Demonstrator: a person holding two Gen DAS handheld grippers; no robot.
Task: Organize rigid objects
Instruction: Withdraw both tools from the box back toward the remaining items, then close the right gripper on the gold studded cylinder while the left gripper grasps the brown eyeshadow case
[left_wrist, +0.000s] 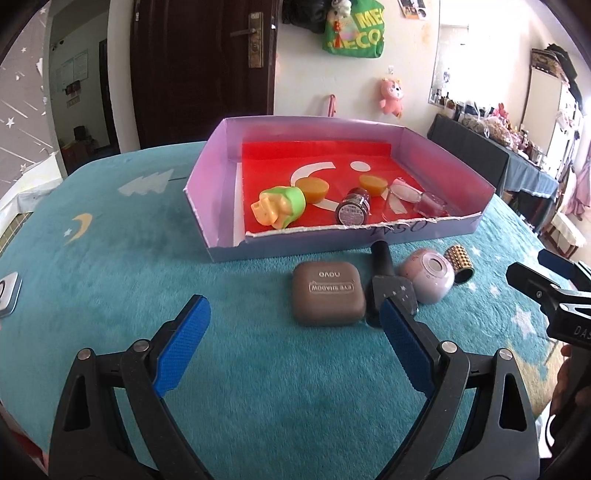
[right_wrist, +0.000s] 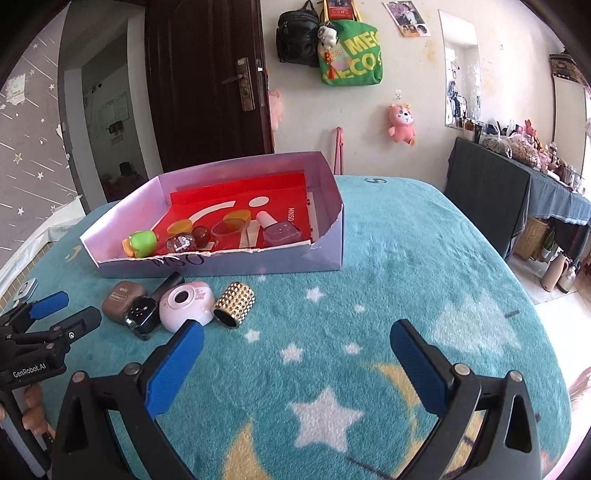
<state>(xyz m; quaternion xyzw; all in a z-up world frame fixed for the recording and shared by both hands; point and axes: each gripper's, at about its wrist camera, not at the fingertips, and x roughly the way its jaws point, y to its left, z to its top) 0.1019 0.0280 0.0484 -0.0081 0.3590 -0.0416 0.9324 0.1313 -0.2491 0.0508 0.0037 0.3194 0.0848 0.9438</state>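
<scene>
Sitting on the teal blanket (left_wrist: 110, 266) just in front of the box (left_wrist: 332, 240): four loose items in a row. Brown eye shadow case (left_wrist: 328, 297), black star-printed bottle (left_wrist: 388, 280) touching its right side, pink round jar (left_wrist: 430, 275) next, gold studded cylinder (left_wrist: 459, 264) at the far end, lying on its side.

Left gripper (left_wrist: 295, 347) is apart, nothing between the blue pads. Eye shadow case lies just ahead of the gap, nearer the right-hand pad; the black bottle's base sits right at that pad's tip (left_wrist: 391, 314). Contact there — cannot tell.

Right gripper (right_wrist: 297, 354) also apart and holding nothing. Its left finger (right_wrist: 177, 365) tip is just beside the pink round jar (right_wrist: 186, 304); gold studded cylinder (right_wrist: 234, 304) is ahead-left of the gap, and the rest of the row is well off to the left.

Box is lilac cardboard, near wall torn low, red liner inside. In it: green-yellow toy (left_wrist: 279, 208), two amber half-domes (left_wrist: 312, 188), dark glitter jar (left_wrist: 352, 210), clear cup (right_wrist: 229, 229), pink nail polish bottle (right_wrist: 280, 230).

Small square white device (left_wrist: 7, 291) sits at the blanket's left edge, well apart from everything.
</scene>
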